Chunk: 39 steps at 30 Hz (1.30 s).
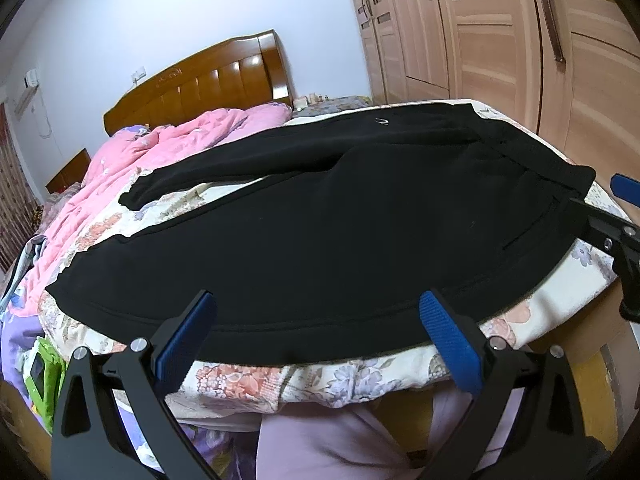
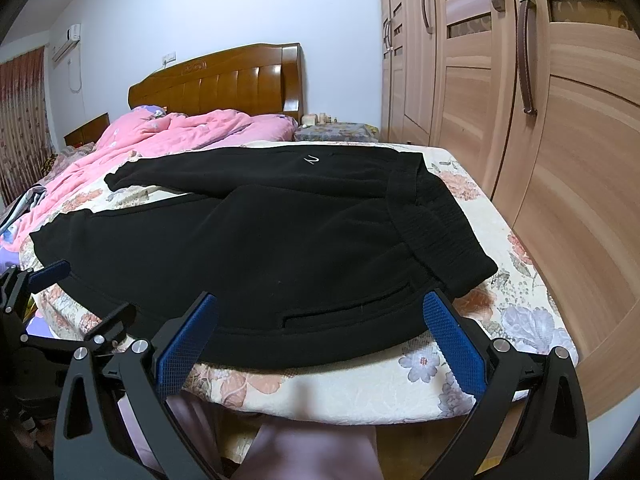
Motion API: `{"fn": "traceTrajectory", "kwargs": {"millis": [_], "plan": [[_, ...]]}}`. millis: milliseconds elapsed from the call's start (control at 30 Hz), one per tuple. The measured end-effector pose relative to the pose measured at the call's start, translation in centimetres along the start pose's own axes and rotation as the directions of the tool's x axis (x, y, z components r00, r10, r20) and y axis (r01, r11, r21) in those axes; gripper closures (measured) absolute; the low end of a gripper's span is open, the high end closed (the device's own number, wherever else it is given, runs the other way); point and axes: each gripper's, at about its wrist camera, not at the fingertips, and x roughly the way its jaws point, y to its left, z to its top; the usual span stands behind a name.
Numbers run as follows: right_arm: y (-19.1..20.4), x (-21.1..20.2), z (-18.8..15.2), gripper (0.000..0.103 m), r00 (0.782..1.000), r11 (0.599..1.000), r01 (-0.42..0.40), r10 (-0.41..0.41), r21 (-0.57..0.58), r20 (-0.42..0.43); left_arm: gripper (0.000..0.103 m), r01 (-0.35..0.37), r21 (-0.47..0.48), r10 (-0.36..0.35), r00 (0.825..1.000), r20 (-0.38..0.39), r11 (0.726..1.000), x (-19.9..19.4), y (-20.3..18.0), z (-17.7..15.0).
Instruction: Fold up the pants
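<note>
Black fleece pants (image 1: 320,224) (image 2: 280,240) lie spread across the foot of the bed. The waistband is at the right and the two legs run left, slightly apart. My left gripper (image 1: 316,328) hovers at the near hem of the closer leg, open, its blue pads wide apart and holding nothing. My right gripper (image 2: 320,328) is open too, at the near edge by the hip pocket slit (image 2: 344,312), close to the waistband corner. Each gripper shows at the edge of the other's view.
The bed has a floral sheet (image 2: 500,320) and a crumpled pink quilt (image 2: 180,132) by the wooden headboard (image 2: 224,80). A tall wooden wardrobe (image 2: 540,120) stands close on the right. A person's legs in pale trousers (image 1: 340,444) are at the bed's near edge.
</note>
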Motion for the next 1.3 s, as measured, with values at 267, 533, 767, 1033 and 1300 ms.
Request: {"fn": "traceTrajectory", "kwargs": {"millis": [267,533,767,1033,1300], "plan": [[0.1,0.0,-0.3,0.004,1.0,1.0,-0.012,0.012,0.001,-0.003,0.002,-0.074,-0.075,0.082,0.99,0.111,0.994,-1.8,2.4,0.8],[1.0,-0.1,-0.4,0.004,0.999,0.999,-0.046,0.046,-0.027,-0.002,0.002,-0.028,-0.112,0.044,0.989,0.141,0.993,-2.6,3.5,1.3],[1.1,0.3,-0.5,0.004,0.998,0.998,-0.056,0.056,-0.03,-0.01,0.002,0.0,-0.127,0.015,0.993,0.119,0.992,-2.2,3.7,1.3],[1.0,1.8,-0.3,0.004,0.997,0.997,-0.069,0.067,-0.041,-0.045,0.002,0.0,-0.141,0.012,0.996,0.087,0.99,-0.6,4.6,1.0],[1.4,3.7,2.1,0.004,0.997,0.995,-0.069,0.065,-0.068,-0.05,0.002,0.027,-0.128,-0.02,0.998,0.055,0.991,2.0,5.2,2.3]]}}
